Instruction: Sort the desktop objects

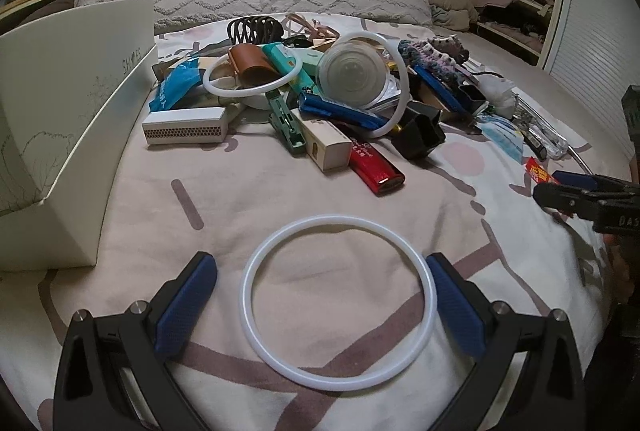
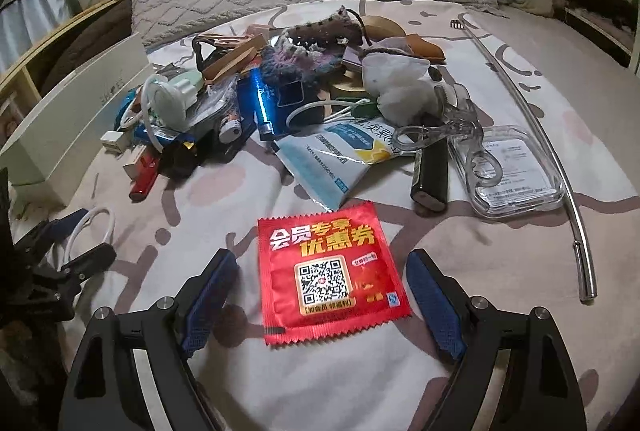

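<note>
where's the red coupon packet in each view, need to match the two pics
Left wrist view: red coupon packet is a small sliver at far right, just above the right gripper.
Right wrist view: red coupon packet lies flat at bottom centre, between the open fingers.
Shared landmark: red lighter.

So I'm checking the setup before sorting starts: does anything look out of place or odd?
Mainly the setting: the objects lie heaped on a bed sheet, not a desk. One white ring and a red sachet lie apart from the pile. No visible damage.
</note>
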A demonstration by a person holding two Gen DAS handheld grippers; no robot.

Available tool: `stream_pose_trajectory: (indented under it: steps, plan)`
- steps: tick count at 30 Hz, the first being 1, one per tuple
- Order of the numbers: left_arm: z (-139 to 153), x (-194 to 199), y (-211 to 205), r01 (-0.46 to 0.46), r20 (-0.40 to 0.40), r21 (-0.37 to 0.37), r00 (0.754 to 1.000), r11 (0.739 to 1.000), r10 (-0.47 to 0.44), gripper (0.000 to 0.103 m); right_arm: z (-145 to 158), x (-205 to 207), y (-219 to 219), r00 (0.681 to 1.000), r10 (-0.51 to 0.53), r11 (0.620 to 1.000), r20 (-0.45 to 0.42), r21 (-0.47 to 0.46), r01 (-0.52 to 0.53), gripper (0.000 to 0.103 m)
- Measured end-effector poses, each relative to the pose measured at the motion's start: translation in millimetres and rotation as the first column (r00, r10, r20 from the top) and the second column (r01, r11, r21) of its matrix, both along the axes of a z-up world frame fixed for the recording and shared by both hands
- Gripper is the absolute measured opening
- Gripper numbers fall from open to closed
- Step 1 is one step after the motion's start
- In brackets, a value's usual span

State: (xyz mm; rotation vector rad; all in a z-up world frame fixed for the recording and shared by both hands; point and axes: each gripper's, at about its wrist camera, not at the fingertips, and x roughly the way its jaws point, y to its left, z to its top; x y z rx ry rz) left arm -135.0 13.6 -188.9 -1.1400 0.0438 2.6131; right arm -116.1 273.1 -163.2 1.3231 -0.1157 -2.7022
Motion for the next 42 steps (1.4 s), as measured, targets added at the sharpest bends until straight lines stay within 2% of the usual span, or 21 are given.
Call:
stream_pose_trajectory:
  steps: [4, 5, 7, 8, 12, 15, 18, 26, 33, 42]
  plan:
    - [-0.4, -1.4, 0.6, 0.003, 0.016, -0.008, 1.0, 1.0, -0.003, 0.103, -2.7, 2.6, -10.1, 1.0, 0.013, 0.997, -0.018, 0.077, -0.012, 0.083]
    - [-0.6, -1.3, 0.4, 0.003, 0.016, -0.007, 1.0, 1.0, -0.003, 0.103, -2.6, 4.0, -10.9, 1.0, 0.02, 0.997, -0.024, 0.076, -0.018, 0.081]
    - [-0.5, -1.0, 0.5, 0.004, 0.014, -0.007, 1.0, 1.0, -0.004, 0.103, -1.6, 6.9, -9.6, 0.999, 0.023, 0.998, -0.036, 0.057, -0.021, 0.068]
    - [-0.4, -1.0, 0.6, 0.004, 0.012, -0.006, 1.0, 1.0, -0.004, 0.103, -0.9, 8.8, -8.6, 0.999, 0.019, 0.999, -0.045, 0.047, -0.017, 0.064]
    - [-0.2, -0.1, 0.9, 0.01, 0.008, -0.008, 1.0, 1.0, -0.01, 0.103, -0.9, 12.3, -7.8, 0.998, 0.007, 0.999, -0.063, 0.032, -0.005, 0.064]
    - [-0.3, 1.0, 0.2, 0.013, 0.002, -0.007, 1.0, 1.0, -0.013, 0.103, 0.7, 12.3, -6.6, 0.997, 0.002, 1.0, -0.071, 0.014, -0.001, 0.057]
    - [-0.2, 3.2, -0.4, 0.014, -0.009, -0.001, 1.0, 1.0, -0.014, 0.103, 1.4, 12.3, -6.1, 0.997, -0.001, 1.0, -0.073, 0.006, 0.001, 0.056]
    - [1.8, 12.8, -0.9, 0.004, -0.059, -0.001, 0.998, 1.0, -0.004, 0.084, 1.2, 13.1, -8.9, 0.997, 0.0, 1.0, -0.082, 0.018, 0.002, 0.054]
    - [2.3, 16.7, 1.9, -0.009, -0.089, -0.023, 0.996, 1.0, 0.007, 0.084, 2.1, 13.4, -8.6, 0.995, -0.009, 1.0, -0.097, 0.01, 0.01, 0.054]
    - [7.6, 15.0, 1.3, -0.022, -0.073, -0.014, 0.997, 1.0, 0.021, 0.084, 4.8, 14.5, -7.9, 0.994, -0.013, 1.0, -0.104, 0.001, 0.013, 0.053]
